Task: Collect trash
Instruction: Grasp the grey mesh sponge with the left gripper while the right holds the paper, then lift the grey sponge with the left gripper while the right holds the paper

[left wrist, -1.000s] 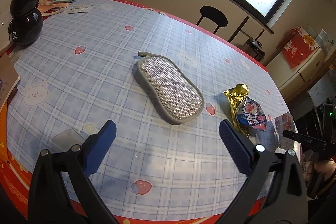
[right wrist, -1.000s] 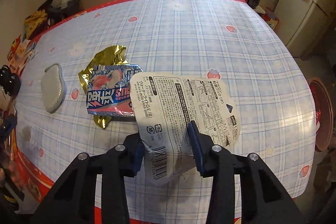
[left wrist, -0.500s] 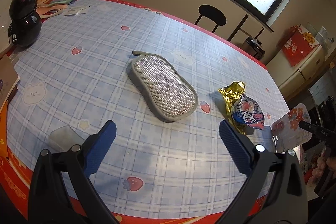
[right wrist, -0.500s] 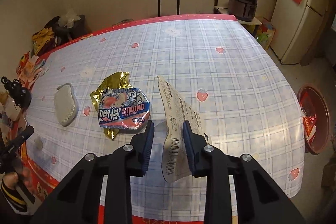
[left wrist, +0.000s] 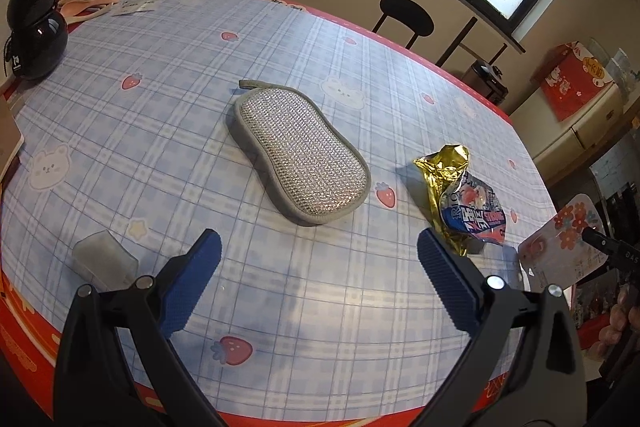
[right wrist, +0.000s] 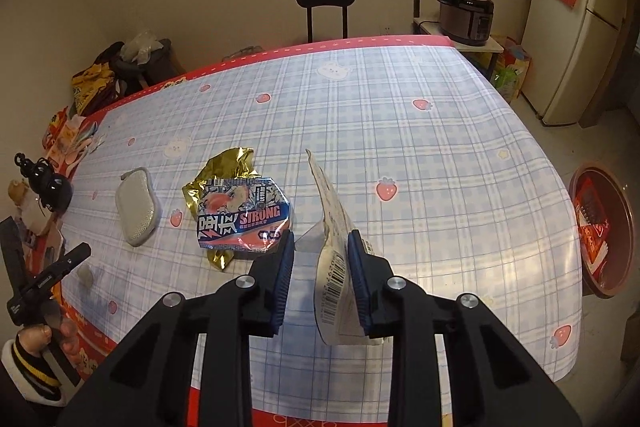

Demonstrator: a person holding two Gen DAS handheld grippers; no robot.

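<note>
My right gripper [right wrist: 321,241] is shut on a white printed packet [right wrist: 334,227], which hangs edge-on just above the table; its flowered face [left wrist: 560,247] shows at the right edge of the left wrist view. A crumpled gold and blue snack wrapper [right wrist: 240,215] lies on the table just left of that gripper, and also appears ahead of my left gripper's right finger [left wrist: 468,207]. My left gripper [left wrist: 318,241] stands wide open over the near table edge with nothing between its fingers.
A grey scrubbing pad [left wrist: 300,155] lies mid-table on the blue checked tablecloth [left wrist: 160,131]. A small translucent piece [left wrist: 104,259] sits near the left finger. A black bottle [left wrist: 34,27] stands far left. A red bin [right wrist: 600,227] holding wrappers sits on the floor at right.
The white packet went from lying flat on the table to hanging on edge in the right gripper, which narrowed and rose. The left gripper barely moved.
</note>
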